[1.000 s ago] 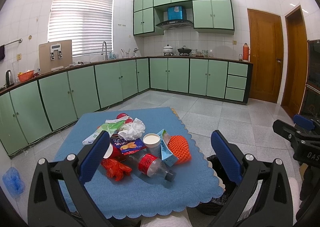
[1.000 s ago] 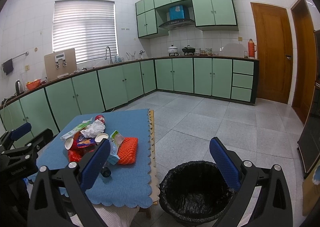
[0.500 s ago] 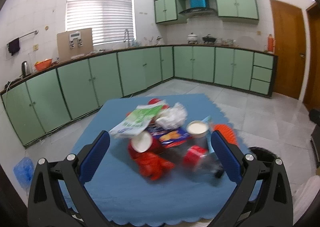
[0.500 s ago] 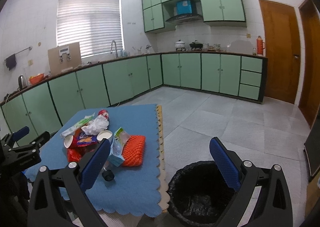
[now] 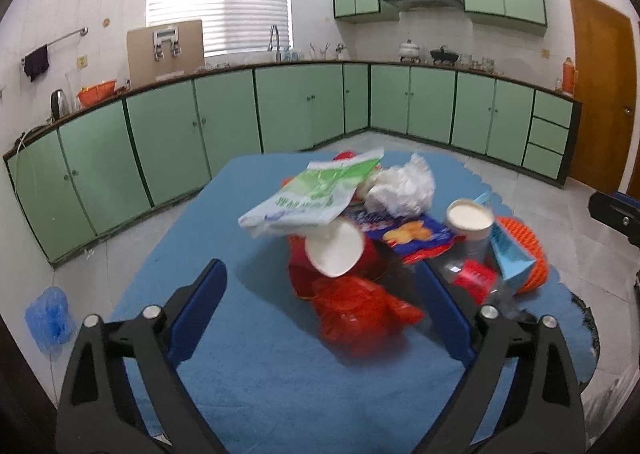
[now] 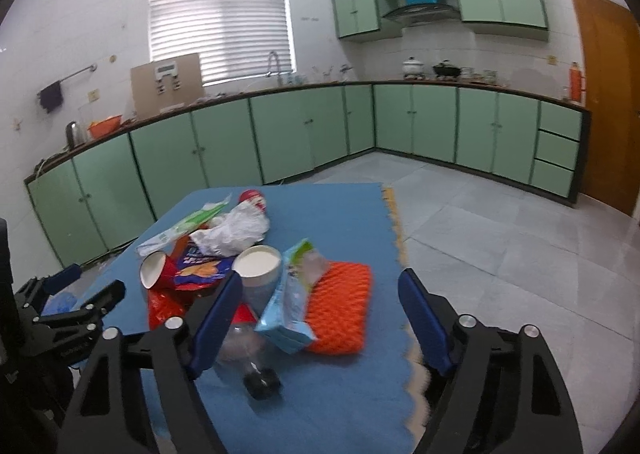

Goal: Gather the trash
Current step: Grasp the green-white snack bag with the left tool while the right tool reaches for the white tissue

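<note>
Trash [image 5: 360,230] is heaped mid-frame on the blue surface [image 5: 256,382] in the left wrist view: light, crushable wrappers, cups and a red bag [image 5: 356,314], best pinched by a loose fold. The left gripper [image 5: 320,314] has its fingers apart, just been closing, straddling the bag without pressing it.

In the right wrist view the heap sits centre-left. The right gripper [image 6: 322,318], fingers apart and likewise narrowing, brackets the blue carton [image 6: 290,306] and orange net [image 6: 340,310], both soft and light; the bottle [image 6: 248,354], smooth and likely slippery, lies by the left finger.
</note>
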`<action>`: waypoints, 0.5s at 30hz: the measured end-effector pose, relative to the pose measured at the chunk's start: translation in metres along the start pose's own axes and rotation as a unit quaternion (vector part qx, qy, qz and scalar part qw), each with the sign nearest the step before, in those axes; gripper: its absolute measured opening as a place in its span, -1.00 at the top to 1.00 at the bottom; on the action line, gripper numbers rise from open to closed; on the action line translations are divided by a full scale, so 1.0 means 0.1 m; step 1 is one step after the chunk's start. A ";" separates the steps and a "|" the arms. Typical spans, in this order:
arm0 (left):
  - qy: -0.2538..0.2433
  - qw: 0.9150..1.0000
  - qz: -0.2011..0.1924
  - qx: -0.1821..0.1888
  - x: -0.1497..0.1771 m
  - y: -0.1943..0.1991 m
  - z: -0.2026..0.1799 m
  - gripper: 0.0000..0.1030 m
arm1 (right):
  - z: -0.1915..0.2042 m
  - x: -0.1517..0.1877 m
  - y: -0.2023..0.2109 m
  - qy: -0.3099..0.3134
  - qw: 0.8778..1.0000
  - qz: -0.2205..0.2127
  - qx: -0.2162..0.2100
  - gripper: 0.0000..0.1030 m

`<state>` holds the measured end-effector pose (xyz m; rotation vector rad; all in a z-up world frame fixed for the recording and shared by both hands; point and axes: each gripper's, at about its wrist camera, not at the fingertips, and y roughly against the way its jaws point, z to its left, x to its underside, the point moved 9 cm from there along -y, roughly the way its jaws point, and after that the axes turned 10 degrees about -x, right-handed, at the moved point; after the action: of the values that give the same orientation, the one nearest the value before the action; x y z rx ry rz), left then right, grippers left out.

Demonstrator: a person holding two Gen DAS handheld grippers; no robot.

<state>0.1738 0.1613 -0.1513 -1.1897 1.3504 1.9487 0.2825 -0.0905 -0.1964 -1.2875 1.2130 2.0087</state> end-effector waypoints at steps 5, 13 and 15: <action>0.007 1.000 0.021 0.001 0.05 -0.22 0.07 -0.59 | 0.02 0.04 -0.27 -0.002 1.000 0.023 -0.017 -0.30; 0.008 1.000 0.010 0.000 -0.12 -0.43 0.06 -0.59 | -0.07 -0.07 -0.47 0.000 1.000 0.028 -0.010 -0.29; -0.004 1.000 0.000 -0.001 -0.20 -0.48 0.00 -0.59 | -0.12 -0.07 -0.51 -0.005 1.000 0.030 -0.005 -0.29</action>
<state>0.2211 0.1818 -0.1579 -1.1818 1.3449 1.9541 0.3297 -0.0747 -0.2136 -1.2589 1.2519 2.0630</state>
